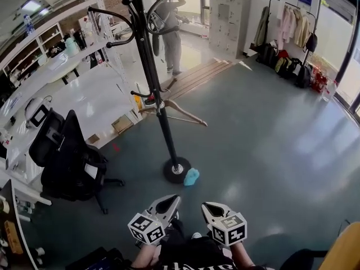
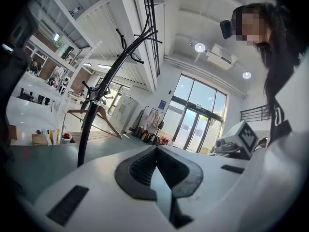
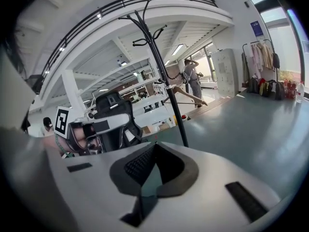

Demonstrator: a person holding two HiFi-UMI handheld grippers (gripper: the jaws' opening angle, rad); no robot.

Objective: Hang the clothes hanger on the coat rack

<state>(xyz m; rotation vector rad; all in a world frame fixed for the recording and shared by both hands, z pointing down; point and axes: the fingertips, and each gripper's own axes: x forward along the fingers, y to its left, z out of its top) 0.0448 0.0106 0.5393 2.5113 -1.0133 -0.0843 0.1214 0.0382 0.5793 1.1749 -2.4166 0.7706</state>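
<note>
A tall black metal coat rack (image 1: pixel 167 136) stands on its round base (image 1: pixel 176 170) at the edge of a broad grey-green floor (image 1: pixel 270 145). The floor lies open to the right. On the left a black office chair (image 1: pixel 67 159) and a long white desk (image 1: pixel 93 97) crowd close.

Only the head view shows the base and a small light-blue object (image 1: pixel 192 176) just beside it. Only the left gripper view shows the wearer's head camera (image 2: pixel 226 28).

The light wooden clothes hanger (image 1: pixel 185 112) hangs on a low hook of the rack, hook uppermost. Its long axis runs across the head view, dipping rightward.

The left gripper (image 1: pixel 171 202) and right gripper (image 1: pixel 208 209) sit side by side, well apart from the rack. The left fingers (image 2: pixel 137 170) and right fingers (image 3: pixel 137 166) are pressed together, with nothing between them.
</note>
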